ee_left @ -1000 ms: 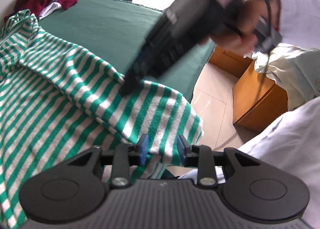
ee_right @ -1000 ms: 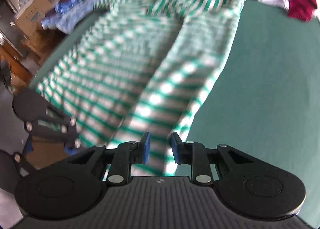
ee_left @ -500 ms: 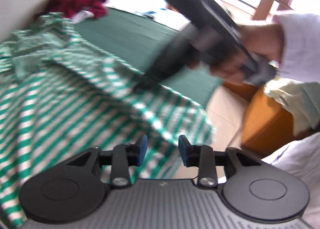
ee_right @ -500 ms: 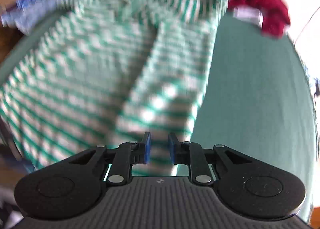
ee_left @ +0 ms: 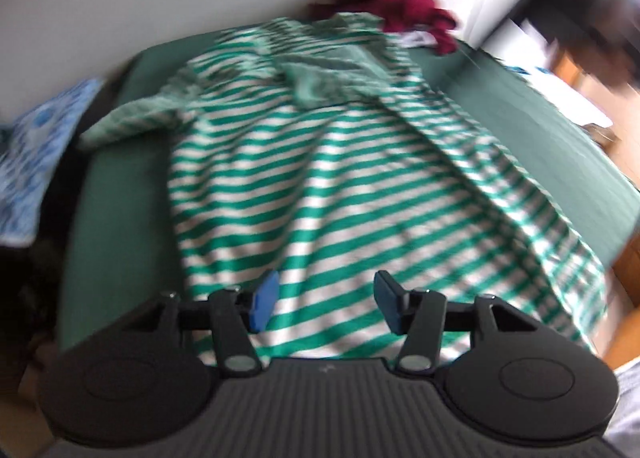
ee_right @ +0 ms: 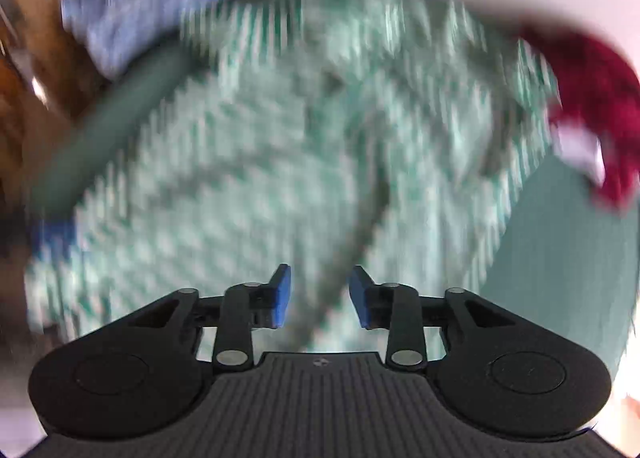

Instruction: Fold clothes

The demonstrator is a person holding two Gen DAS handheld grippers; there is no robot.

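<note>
A green-and-white striped garment (ee_left: 328,177) lies spread on the dark green table (ee_left: 120,185), its right side folded inward as a long flap. My left gripper (ee_left: 326,306) hovers open over the near hem with nothing between its fingers. In the right wrist view the same striped garment (ee_right: 260,161) is heavily blurred. My right gripper (ee_right: 320,296) is open above it, empty. A blurred dark shape at the top right of the left wrist view may be the other gripper and hand.
A dark red garment (ee_left: 400,9) is heaped at the far end by the wall, also as the red garment (ee_right: 600,109) in the right wrist view. Blue patterned cloth (ee_left: 32,145) lies off the table's left. The table's right edge (ee_left: 592,193) drops to a wooden floor.
Both grippers have opened wider. The left view swung from the hem's right corner to face the garment lengthwise. The right gripper has pulled up and away and is moving fast.
</note>
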